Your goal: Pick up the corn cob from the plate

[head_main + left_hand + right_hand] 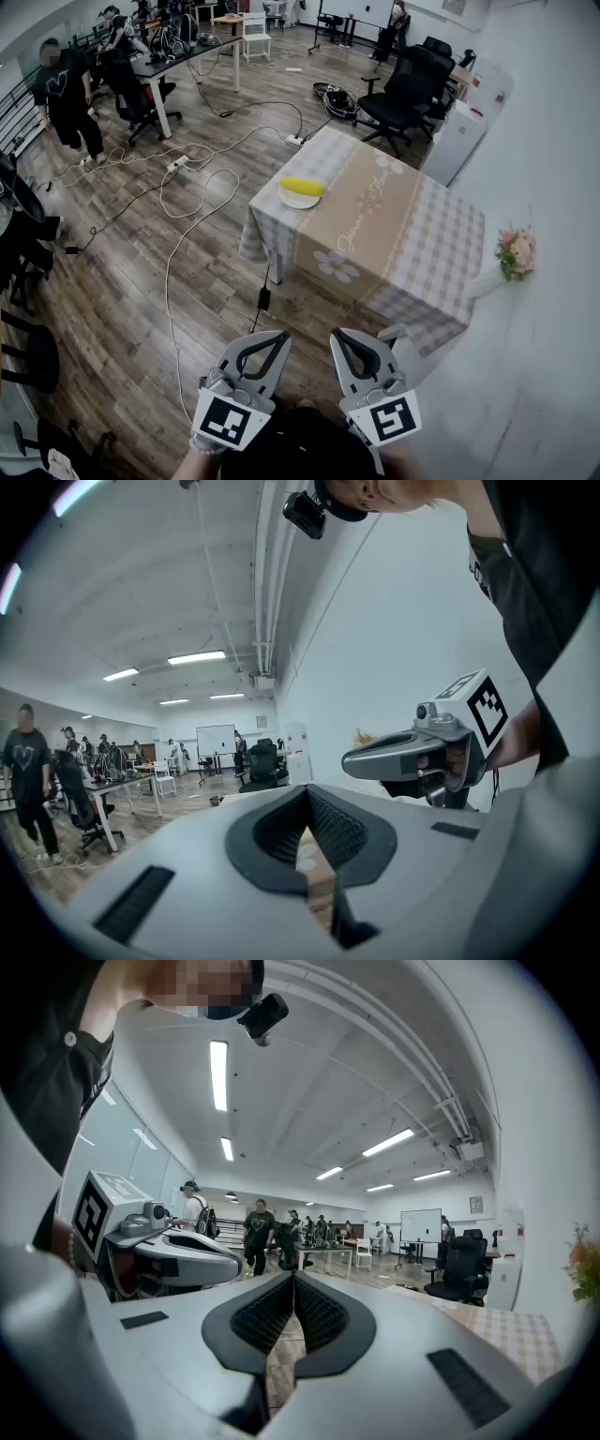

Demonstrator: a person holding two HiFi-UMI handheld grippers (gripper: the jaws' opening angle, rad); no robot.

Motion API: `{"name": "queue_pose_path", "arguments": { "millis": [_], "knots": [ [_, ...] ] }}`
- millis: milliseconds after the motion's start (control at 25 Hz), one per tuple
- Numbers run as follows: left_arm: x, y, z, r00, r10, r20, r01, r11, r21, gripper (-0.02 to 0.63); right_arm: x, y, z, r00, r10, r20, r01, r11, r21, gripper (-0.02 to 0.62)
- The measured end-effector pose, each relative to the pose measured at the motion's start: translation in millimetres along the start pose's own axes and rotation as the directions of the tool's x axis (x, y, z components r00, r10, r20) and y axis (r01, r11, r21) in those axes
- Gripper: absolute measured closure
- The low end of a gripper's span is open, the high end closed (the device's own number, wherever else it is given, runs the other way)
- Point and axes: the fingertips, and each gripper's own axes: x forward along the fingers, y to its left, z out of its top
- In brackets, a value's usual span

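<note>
The yellow corn cob [302, 186] lies on a white plate [296, 201] at the far left corner of a table with a checked cloth [412, 253]. Both grippers hang side by side, low in the head view and well short of the table. My left gripper [275, 339] [305, 795] is shut with nothing in it. My right gripper [343, 336] [293, 1279] is also shut and empty. Each gripper view shows the other gripper beside it: the right gripper's body [422, 754] and the left gripper's body [164, 1249]. The corn is in neither gripper view.
Cables [187, 202] trail over the wooden floor left of the table. A black office chair [405, 94] and a white cabinet [456, 141] stand behind the table. A white wall with a bunch of flowers [516, 251] runs along the right. People stand by the desks [183, 61] at far left.
</note>
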Motion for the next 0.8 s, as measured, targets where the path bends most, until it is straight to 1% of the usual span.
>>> {"name": "queue_pose_path", "arguments": {
  "millis": [400, 640, 800],
  "knots": [
    [2.0, 4.7, -1.7, 1.000, -0.006, 0.001, 0.006, 1.000, 0.003, 0.594, 4.0, 0.7, -2.4, 1.000, -0.003, -0.010, 0.003, 1.000, -0.002, 0.552],
    [1.5, 4.7, -2.7, 1.000, -0.016, 0.008, 0.016, 1.000, 0.008, 0.594, 3.2, -1.1, -4.3, 1.000, -0.020, -0.004, 0.020, 0.999, 0.043, 0.552],
    [2.4, 5.4, -3.0, 1.000, -0.026, 0.010, 0.026, 1.000, 0.017, 0.594, 4.8, -1.8, -4.3, 1.000, -0.029, -0.006, 0.029, 0.999, 0.041, 0.552]
  ]
}}
